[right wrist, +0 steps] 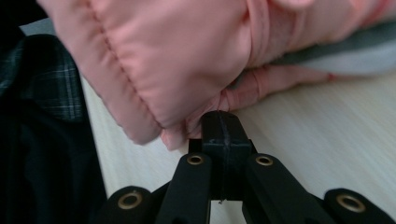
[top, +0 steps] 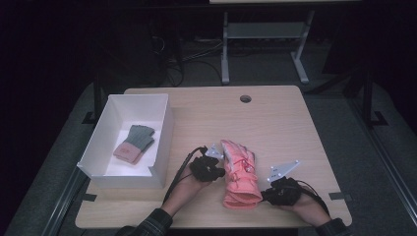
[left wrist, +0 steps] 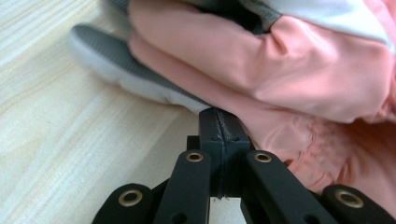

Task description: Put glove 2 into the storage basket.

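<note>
A padded pink glove [top: 240, 172] with a grey palm lies on the wooden table [top: 275, 123], fingers pointing away from me. My left gripper [top: 223, 171] meets its left side; in the left gripper view the jaws [left wrist: 219, 116] are pressed together, with the pink fabric [left wrist: 280, 65] running into their tip. My right gripper [top: 262, 194] is at the glove's cuff on the right. In the right gripper view its jaws [right wrist: 220, 119] are closed too, and the cuff fabric [right wrist: 177, 60] puckers where they pinch it.
A white open box [top: 164, 132] stands at the table's left and holds a small grey and pink knitted glove [top: 135, 143]. A round cable hole [top: 245, 98] sits near the far edge. Behind the table stands a metal frame [top: 225, 49] on a dark floor with cables.
</note>
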`<state>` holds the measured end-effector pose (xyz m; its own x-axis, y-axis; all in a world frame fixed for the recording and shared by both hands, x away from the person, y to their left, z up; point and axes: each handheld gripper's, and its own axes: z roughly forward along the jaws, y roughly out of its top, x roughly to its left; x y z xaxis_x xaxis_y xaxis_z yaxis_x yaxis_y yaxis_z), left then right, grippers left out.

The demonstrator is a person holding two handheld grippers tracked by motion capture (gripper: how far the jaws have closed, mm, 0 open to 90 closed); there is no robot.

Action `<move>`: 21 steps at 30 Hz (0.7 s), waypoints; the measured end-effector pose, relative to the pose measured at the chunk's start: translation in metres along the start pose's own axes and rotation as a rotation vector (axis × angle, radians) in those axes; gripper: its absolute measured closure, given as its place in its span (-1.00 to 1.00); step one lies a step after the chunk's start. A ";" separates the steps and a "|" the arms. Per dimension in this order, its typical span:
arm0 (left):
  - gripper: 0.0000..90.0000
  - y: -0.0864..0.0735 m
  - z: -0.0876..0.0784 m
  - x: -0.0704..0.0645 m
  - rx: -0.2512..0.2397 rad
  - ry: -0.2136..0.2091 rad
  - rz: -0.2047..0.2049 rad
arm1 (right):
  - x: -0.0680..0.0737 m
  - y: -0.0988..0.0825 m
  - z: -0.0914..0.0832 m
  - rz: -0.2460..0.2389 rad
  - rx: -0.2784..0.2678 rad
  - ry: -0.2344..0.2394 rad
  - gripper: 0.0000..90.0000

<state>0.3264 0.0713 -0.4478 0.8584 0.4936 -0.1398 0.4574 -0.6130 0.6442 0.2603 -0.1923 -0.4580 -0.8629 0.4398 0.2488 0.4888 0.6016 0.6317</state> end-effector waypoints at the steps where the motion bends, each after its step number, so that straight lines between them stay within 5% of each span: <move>1: 0.99 0.001 0.000 0.001 0.001 -0.006 0.002 | 0.002 0.001 0.002 -0.011 0.001 0.002 1.00; 13: 0.99 0.006 0.005 0.001 -0.005 -0.044 0.008 | 0.030 0.014 0.024 -0.064 -0.001 0.072 1.00; 16: 0.99 0.006 0.001 0.001 -0.013 -0.043 0.002 | 0.030 0.011 0.015 -0.055 -0.010 0.048 1.00; 21: 0.99 0.002 -0.012 0.006 -0.022 -0.036 -0.006 | 0.016 0.006 -0.016 -0.001 -0.100 -0.018 1.00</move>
<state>0.3298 0.0803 -0.4382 0.8636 0.4744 -0.1706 0.4578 -0.5964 0.6593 0.2471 -0.1926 -0.4382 -0.8605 0.4518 0.2355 0.4720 0.5325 0.7026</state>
